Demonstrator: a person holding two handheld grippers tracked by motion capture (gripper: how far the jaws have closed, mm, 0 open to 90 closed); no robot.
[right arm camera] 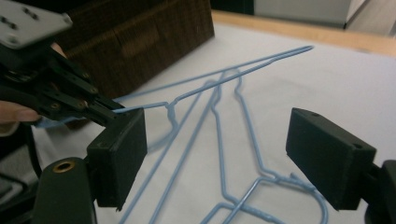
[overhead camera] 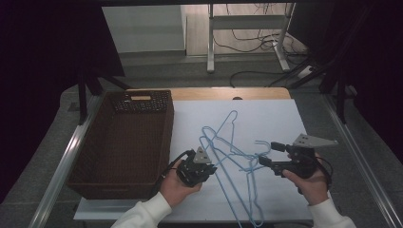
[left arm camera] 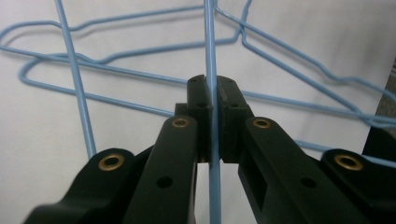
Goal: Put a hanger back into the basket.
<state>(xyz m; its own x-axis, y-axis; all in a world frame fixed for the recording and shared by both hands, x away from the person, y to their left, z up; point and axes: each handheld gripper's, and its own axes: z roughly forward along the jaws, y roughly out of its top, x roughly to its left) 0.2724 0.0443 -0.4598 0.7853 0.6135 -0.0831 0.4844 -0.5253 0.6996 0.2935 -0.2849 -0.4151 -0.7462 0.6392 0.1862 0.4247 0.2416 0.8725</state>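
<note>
Tangled light-blue wire hangers (overhead camera: pixel 229 151) lie on the white table sheet (overhead camera: pixel 271 116). My left gripper (overhead camera: pixel 212 169) is shut on one hanger wire at the pile's left side. In the left gripper view the thin wire (left arm camera: pixel 211 46) runs straight up between the closed pads (left arm camera: pixel 200 100). My right gripper (overhead camera: pixel 267 153) stands open just right of the pile, jaws pointing left, with nothing pressed between them. In the right gripper view its two pads (right arm camera: pixel 119 156) are wide apart over the hangers (right arm camera: pixel 219 81), and the left gripper (right arm camera: pixel 109 112) holds a raised wire.
A dark brown woven basket (overhead camera: pixel 168 137) stands at the left of the table, close beside the left hand; its wall (right arm camera: pixel 140 37) rises behind the left gripper. A wooden table edge (overhead camera: pixel 228 93) shows at the far side. Metal rails flank the table.
</note>
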